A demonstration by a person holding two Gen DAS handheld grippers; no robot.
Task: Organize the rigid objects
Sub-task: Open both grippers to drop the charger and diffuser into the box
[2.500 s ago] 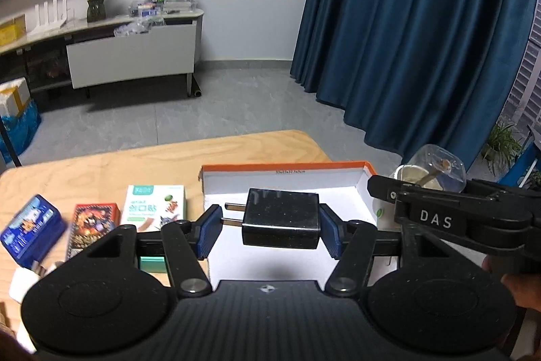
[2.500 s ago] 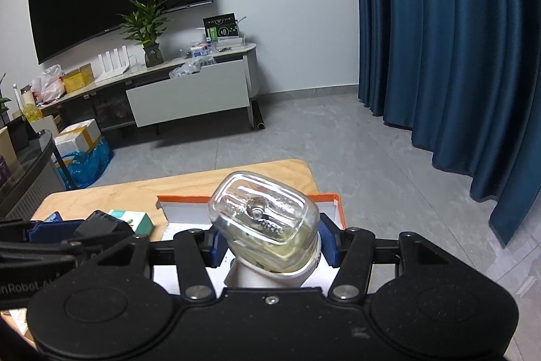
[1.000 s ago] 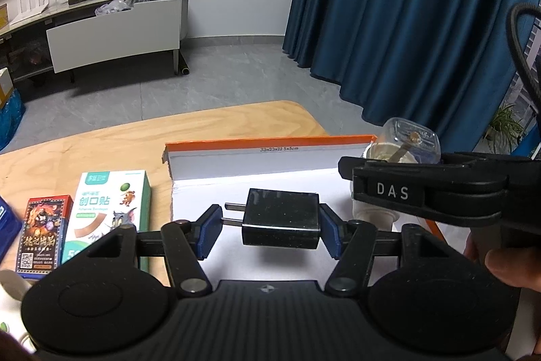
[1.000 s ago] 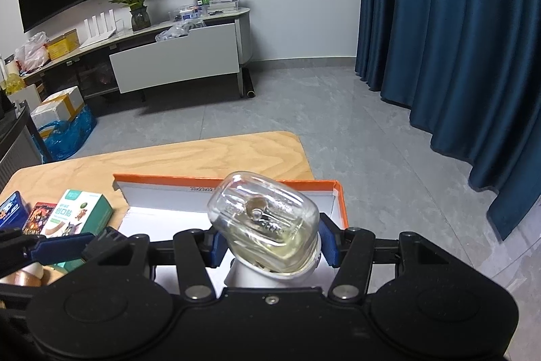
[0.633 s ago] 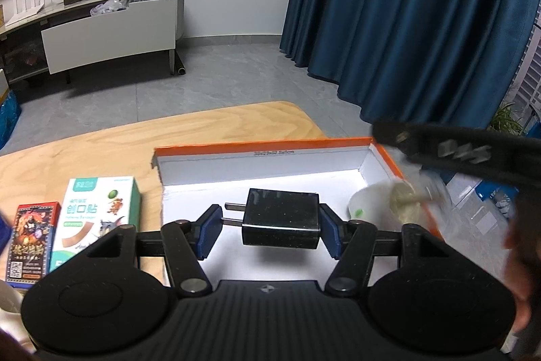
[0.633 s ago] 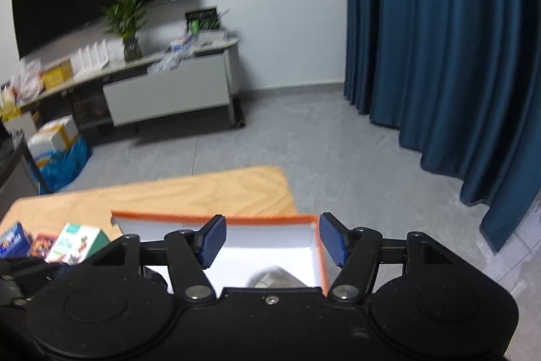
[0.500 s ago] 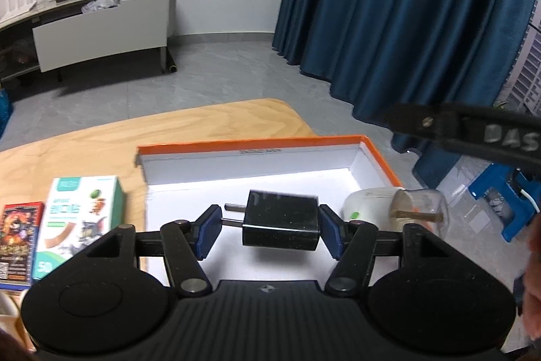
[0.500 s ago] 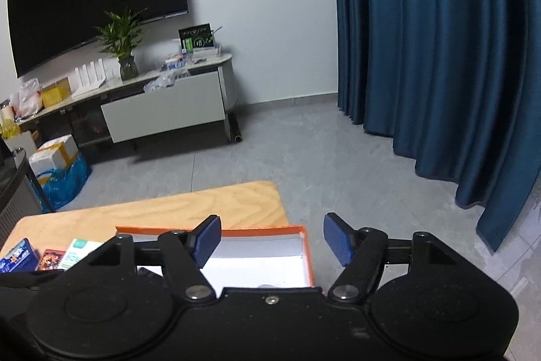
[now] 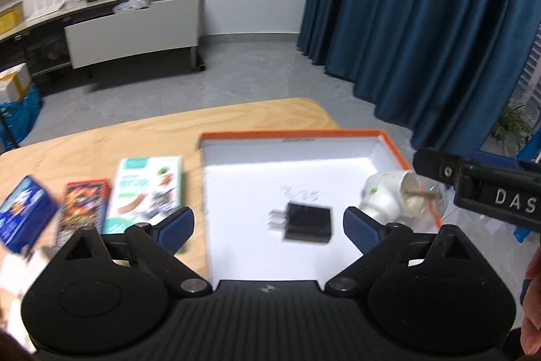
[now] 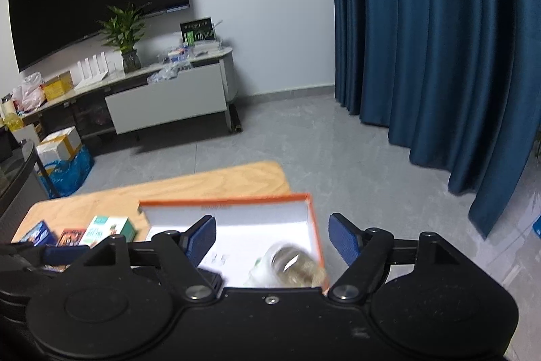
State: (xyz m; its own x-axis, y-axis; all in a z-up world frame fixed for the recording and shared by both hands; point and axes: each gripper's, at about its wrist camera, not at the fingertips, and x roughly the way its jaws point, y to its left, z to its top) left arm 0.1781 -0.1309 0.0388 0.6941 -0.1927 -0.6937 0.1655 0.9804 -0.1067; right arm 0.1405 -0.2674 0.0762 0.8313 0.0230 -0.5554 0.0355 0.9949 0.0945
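A black charger plug [image 9: 306, 223] lies flat on the white floor of the orange-rimmed box [image 9: 287, 133]. My left gripper [image 9: 268, 225] hovers above it with its jaws opening wide; the pads touch nothing. A glass-domed bulb with a white base [image 9: 389, 197] lies on its side in the box's right corner. My right gripper [image 10: 272, 237] is above the bulb [image 10: 294, 266], jaws opening and nothing between them. In the left wrist view the right gripper's [image 9: 490, 195] black body juts in from the right.
Left of the box on the wooden table [image 9: 135, 137] lie a green-and-white carton [image 9: 148, 188], a red card pack [image 9: 83, 208] and a blue tin [image 9: 25, 219]. A person's hand [image 9: 534, 293] shows at the right edge. Blue curtains and a low cabinet stand beyond.
The left gripper let go of the charger, which now lies in the box. The right gripper released the bulb into the box's right corner. Both grippers drew back and up.
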